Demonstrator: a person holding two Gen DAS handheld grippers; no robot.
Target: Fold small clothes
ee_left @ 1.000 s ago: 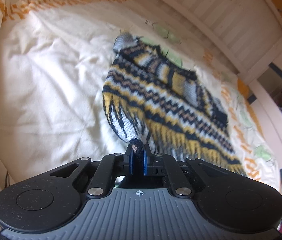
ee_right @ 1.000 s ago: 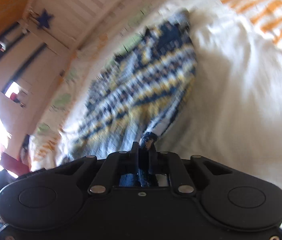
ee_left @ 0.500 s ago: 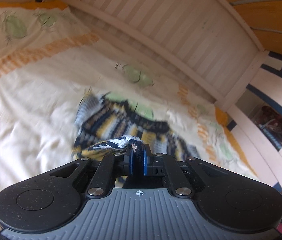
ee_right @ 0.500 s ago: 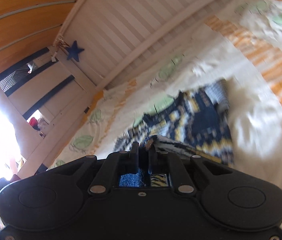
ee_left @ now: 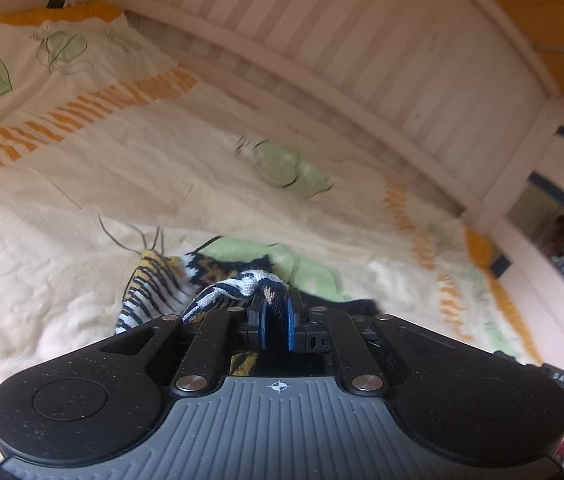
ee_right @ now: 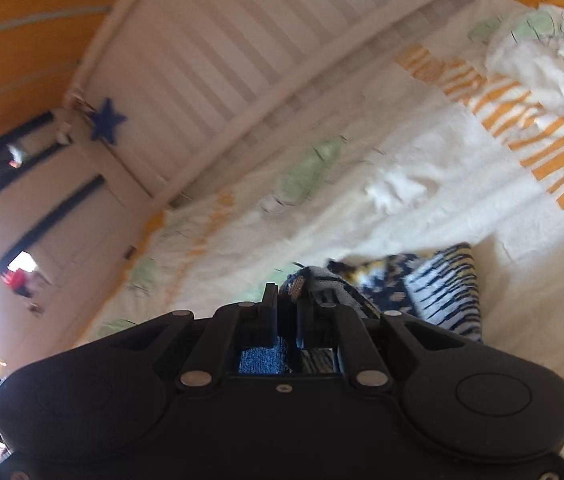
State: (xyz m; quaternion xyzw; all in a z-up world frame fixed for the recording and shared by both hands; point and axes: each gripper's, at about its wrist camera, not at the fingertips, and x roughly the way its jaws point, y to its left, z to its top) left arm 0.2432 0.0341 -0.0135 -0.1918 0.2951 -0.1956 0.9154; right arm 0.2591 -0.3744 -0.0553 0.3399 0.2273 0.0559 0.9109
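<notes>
A small knitted sweater (ee_left: pixel 158 292) in navy, yellow and white bands lies on the cream bed cover (ee_left: pixel 62 184). My left gripper (ee_left: pixel 276 300) is shut on one corner of its hem, which bunches up between the blue pads. In the right wrist view the same sweater (ee_right: pixel 438 288) shows to the right of my right gripper (ee_right: pixel 288 298), shut on another corner of the hem. The gripper bodies hide most of the garment, so only its striped cuff and a patterned strip show beyond them.
A white slatted bed rail (ee_left: pixel 322 52) runs across the far side, with an orange wall above it. A blue star (ee_right: pixel 108 120) hangs on the bedpost. A pillow (ee_right: pixel 554 36) with leaf print lies at the right; the cover carries orange stripes.
Both grippers have carried the hem forward over the sweater toward the rail. The garment was spread out long ahead of them; now only a short strip shows past the fingers.
</notes>
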